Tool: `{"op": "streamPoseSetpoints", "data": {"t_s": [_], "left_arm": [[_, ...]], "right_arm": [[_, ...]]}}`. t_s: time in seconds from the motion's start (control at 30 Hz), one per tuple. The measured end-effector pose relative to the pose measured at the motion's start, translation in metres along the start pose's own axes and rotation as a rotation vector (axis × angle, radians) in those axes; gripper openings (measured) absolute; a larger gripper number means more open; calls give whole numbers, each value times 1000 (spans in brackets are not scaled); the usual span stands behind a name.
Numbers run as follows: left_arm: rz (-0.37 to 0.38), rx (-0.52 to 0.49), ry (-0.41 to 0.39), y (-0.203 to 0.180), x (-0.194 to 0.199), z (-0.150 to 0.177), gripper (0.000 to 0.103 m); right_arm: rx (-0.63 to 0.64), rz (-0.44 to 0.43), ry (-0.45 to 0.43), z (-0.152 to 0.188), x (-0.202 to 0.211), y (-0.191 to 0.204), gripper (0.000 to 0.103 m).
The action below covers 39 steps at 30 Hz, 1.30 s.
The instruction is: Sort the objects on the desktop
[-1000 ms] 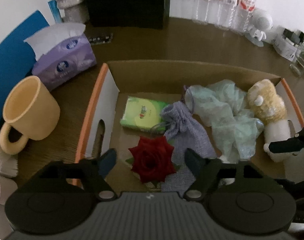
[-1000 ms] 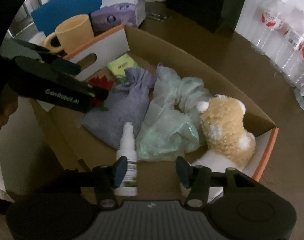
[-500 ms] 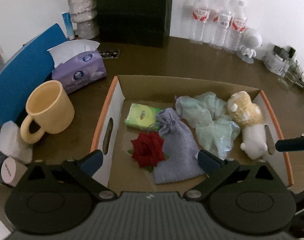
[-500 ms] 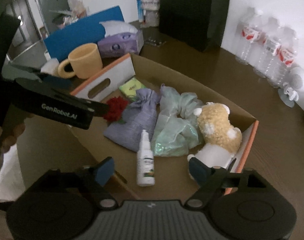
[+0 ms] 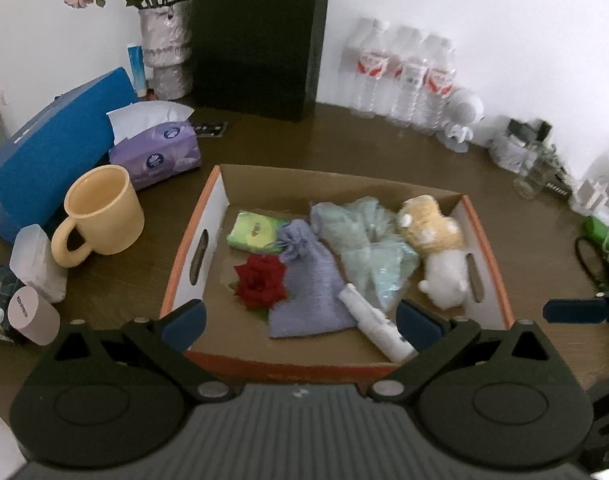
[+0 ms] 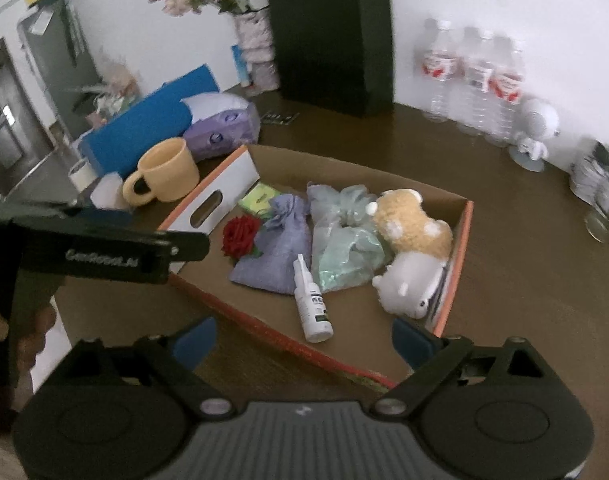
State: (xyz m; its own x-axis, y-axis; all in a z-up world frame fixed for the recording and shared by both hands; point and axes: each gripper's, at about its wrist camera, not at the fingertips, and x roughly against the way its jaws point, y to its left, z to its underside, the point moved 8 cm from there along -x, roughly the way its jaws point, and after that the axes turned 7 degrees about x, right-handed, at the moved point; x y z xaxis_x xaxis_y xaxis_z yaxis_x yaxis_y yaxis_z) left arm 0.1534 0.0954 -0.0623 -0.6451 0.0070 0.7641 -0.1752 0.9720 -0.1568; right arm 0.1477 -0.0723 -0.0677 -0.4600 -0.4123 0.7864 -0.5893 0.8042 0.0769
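An orange-edged cardboard box (image 5: 208,204) (image 6: 460,236) sits on the brown table. In it lie a green tissue pack (image 5: 254,232), a red rose (image 5: 261,281) (image 6: 240,235), a lilac pouch (image 5: 310,280) (image 6: 278,248), a pale green mesh bag (image 5: 368,240) (image 6: 342,240), a plush toy (image 5: 436,248) (image 6: 410,248) and a white spray bottle (image 5: 378,326) (image 6: 312,304). My left gripper (image 5: 300,320) is open and empty, above the box's near edge. My right gripper (image 6: 302,338) is open and empty, back from the box's near corner.
Left of the box stand a yellow mug (image 5: 100,210), a purple tissue box (image 5: 156,156) and a blue box (image 5: 44,152). A black bag (image 5: 256,36), a vase (image 5: 166,52) and water bottles (image 5: 404,72) line the back wall. Small jars (image 5: 536,164) sit at right.
Both grippers have pulled up and back from the box and opened wide. The rose and the spray bottle now lie free in the box.
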Motion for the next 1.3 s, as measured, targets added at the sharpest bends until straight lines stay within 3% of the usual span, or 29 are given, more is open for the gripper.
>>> {"op": "streamPoseSetpoints", "data": {"t_s": [0.07, 0.63, 1.3], "left_arm": [[8, 3, -8, -2, 8, 3, 103], [17, 49, 12, 2, 43, 41, 103], [-8, 61, 22, 11, 36, 40, 103]], "right_arm": [[-18, 13, -17, 3, 9, -1, 103], [-140, 50, -35, 42, 40, -3, 103], [-163, 78, -40, 32, 39, -3, 103]]}}
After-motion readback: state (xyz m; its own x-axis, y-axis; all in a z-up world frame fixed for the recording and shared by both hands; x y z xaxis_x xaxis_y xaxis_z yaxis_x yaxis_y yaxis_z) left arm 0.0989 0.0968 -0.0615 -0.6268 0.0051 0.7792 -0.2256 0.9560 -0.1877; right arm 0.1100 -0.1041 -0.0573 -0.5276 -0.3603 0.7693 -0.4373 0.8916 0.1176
